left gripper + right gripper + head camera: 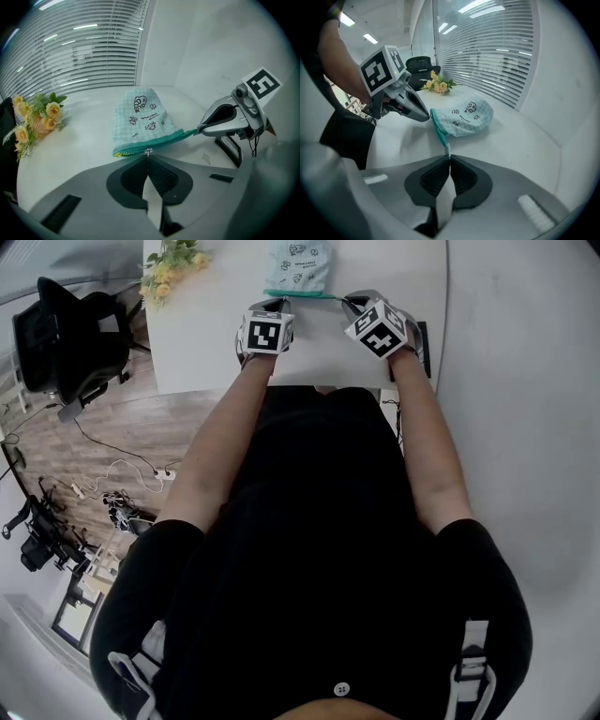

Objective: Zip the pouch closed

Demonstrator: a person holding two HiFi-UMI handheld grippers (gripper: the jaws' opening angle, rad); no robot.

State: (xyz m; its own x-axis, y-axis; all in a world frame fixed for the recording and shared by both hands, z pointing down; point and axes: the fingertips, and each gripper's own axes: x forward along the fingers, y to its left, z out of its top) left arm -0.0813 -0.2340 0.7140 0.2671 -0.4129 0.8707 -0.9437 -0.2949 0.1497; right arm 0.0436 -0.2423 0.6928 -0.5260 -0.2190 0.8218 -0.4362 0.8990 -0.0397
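A mint checked pouch (298,266) with small cartoon prints lies on the white table (202,338), its teal zip edge (305,293) facing me. In the left gripper view the pouch (139,119) sits just past my left gripper (148,157), which is shut on the small silver zip pull (148,151) near the pouch's left corner. My right gripper (449,157) is shut on the other end of the zip edge (440,133), which is stretched taut between the two. In the head view my left gripper (274,304) and right gripper (349,302) stand at the two ends of the edge.
Yellow flowers (171,266) lie at the table's far left. A black flat device (422,348) rests by the table's right edge. A black chair (66,329) and cables (122,479) are on the wooden floor to the left. Window blinds (75,51) run behind the table.
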